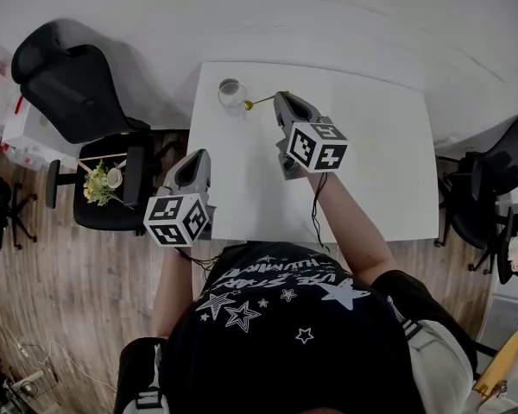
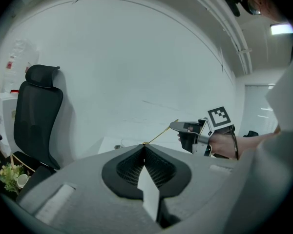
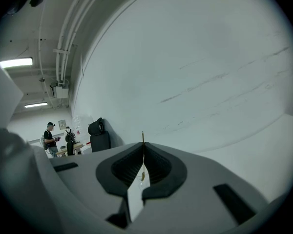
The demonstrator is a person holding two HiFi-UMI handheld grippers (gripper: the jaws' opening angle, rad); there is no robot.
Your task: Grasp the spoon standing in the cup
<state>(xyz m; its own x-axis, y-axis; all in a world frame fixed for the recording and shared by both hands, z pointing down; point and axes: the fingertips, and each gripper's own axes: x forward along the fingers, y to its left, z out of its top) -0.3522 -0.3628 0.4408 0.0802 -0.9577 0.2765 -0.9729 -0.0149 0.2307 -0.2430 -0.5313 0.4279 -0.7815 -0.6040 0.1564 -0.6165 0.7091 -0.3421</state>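
Gold spoon (image 1: pixel 259 103): its thin handle is pinched between the closed jaws of the right gripper (image 1: pixel 281 102), and its far end is in the glass cup (image 1: pixel 231 93) just ahead and left of the tips. The left gripper (image 1: pixel 198 158) hangs back, jaws together on nothing. A sideways drag could tip the cup, which sits close to the table's (image 1: pixel 371 145) far edge, and the handle might slip. Bare tabletop lies open to the right gripper's right.

I wear a black T-shirt (image 1: pixel 276 317) printed with white stars and lettering. The left grey gripper (image 1: pixel 198 156) and right grey gripper (image 1: pixel 282 100) each carry a black-and-white marker cube (image 1: pixel 177 220) behind the fingers (image 2: pixel 124 168); a thin black cable (image 1: pixel 313 210) hangs off the right one.
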